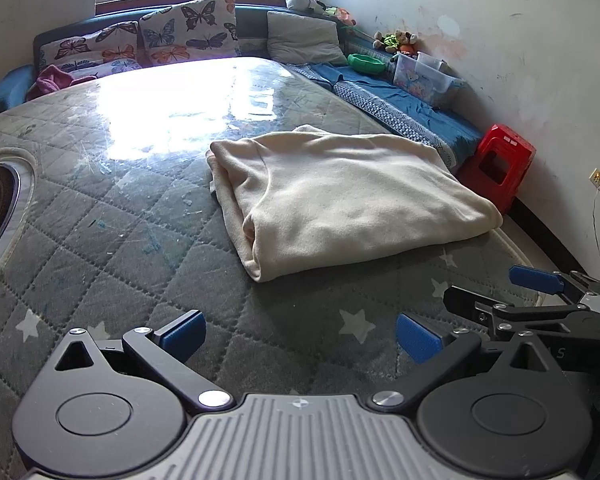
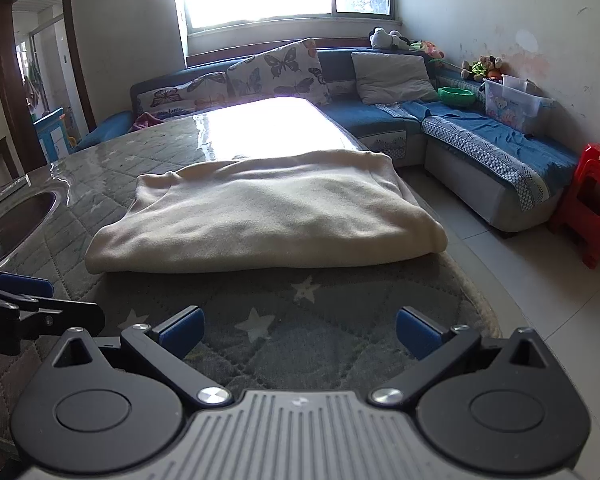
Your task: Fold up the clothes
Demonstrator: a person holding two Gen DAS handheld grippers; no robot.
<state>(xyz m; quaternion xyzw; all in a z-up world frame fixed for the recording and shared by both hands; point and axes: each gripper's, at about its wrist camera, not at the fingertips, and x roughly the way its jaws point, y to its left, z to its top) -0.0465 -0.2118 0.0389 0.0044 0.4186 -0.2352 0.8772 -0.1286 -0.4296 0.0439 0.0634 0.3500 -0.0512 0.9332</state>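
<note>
A cream garment (image 1: 340,196) lies folded into a thick rectangle on the grey quilted table cover (image 1: 100,240), near its right edge. My left gripper (image 1: 300,336) is open and empty, held above the cover short of the garment's near corner. In the right wrist view the same garment (image 2: 268,216) lies straight ahead. My right gripper (image 2: 298,332) is open and empty above the cover, a little short of the garment's near edge. The right gripper's fingers (image 1: 536,280) show at the right of the left wrist view, and the left gripper's fingers (image 2: 24,284) show at the left of the right wrist view.
A round metal-rimmed opening (image 2: 20,216) sits in the table at the left. A blue corner sofa (image 2: 480,140) with butterfly cushions (image 2: 276,68), toys and a clear box (image 2: 512,104) runs behind and to the right. A red plastic stool (image 2: 592,200) stands on the tiled floor.
</note>
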